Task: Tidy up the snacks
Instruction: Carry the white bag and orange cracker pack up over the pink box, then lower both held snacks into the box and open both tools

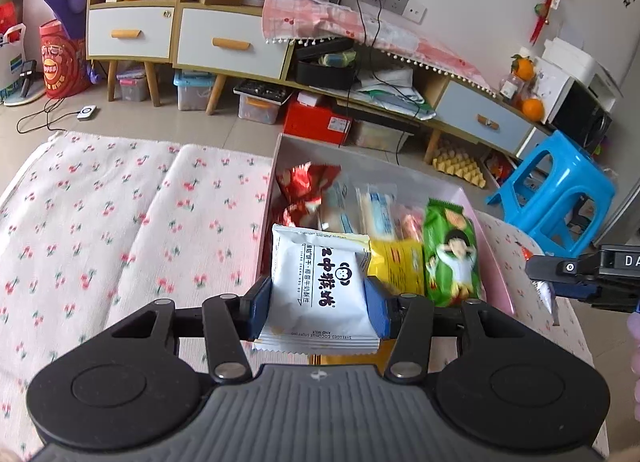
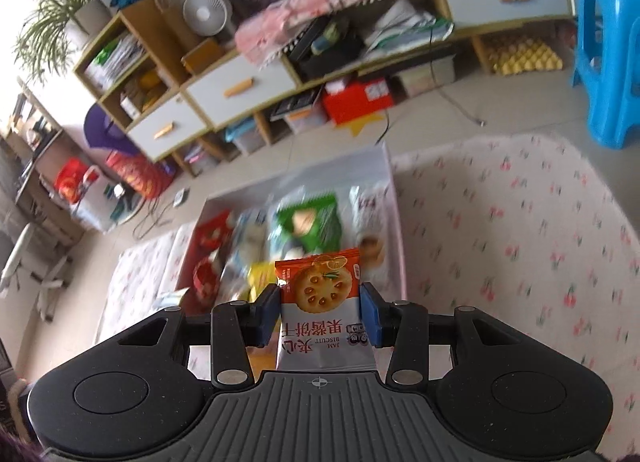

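My left gripper [image 1: 318, 298] is shut on a white biscuit packet [image 1: 320, 282] with black lettering, held above the near end of a pink-walled box [image 1: 490, 250] that has several snack packets in it. A green packet [image 1: 452, 254], a yellow packet [image 1: 396, 266] and a red packet [image 1: 304, 185] lie inside. My right gripper [image 2: 320, 304] is shut on an orange-and-white jam biscuit packet [image 2: 322, 302], held over the same box [image 2: 394, 197]. Part of the right gripper [image 1: 580, 274] shows at the right edge of the left wrist view.
The box sits on a surface covered by a white cloth with cherry print [image 1: 100, 221]. Beyond it are the tiled floor, a low cabinet with drawers [image 1: 232, 41], storage bins and a red box [image 1: 316, 121] beneath, and a blue plastic stool [image 1: 560, 197] at the right.
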A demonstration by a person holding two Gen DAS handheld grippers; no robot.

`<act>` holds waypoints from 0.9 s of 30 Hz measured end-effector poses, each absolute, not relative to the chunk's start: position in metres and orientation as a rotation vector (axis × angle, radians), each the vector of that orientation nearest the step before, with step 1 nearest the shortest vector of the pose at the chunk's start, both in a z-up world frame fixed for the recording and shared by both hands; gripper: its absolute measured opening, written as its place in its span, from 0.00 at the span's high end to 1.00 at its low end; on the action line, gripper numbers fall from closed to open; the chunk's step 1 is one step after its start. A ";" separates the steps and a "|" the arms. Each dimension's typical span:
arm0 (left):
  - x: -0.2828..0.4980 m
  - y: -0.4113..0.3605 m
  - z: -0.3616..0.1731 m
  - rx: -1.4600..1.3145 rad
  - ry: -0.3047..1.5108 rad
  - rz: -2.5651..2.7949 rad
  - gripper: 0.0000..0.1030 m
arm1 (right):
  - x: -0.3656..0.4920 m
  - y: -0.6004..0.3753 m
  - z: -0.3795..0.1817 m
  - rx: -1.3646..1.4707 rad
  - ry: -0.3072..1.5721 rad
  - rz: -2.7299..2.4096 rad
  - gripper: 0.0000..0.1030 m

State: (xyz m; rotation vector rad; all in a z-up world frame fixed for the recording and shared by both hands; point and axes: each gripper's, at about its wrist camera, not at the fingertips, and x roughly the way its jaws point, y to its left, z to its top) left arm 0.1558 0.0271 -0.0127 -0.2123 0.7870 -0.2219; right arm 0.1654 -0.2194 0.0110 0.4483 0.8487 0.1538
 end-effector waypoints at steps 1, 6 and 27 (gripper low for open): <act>0.160 0.026 -0.013 -0.214 0.782 -0.222 0.55 | 0.171 -0.222 0.010 0.451 0.836 0.147 0.60; 0.174 0.021 -0.019 -0.198 0.763 -0.229 0.55 | 0.191 -0.229 -0.001 0.459 0.788 0.131 0.60; 0.180 0.018 -0.027 -0.171 0.721 -0.245 0.35 | 0.201 -0.232 -0.027 0.496 0.757 0.192 0.41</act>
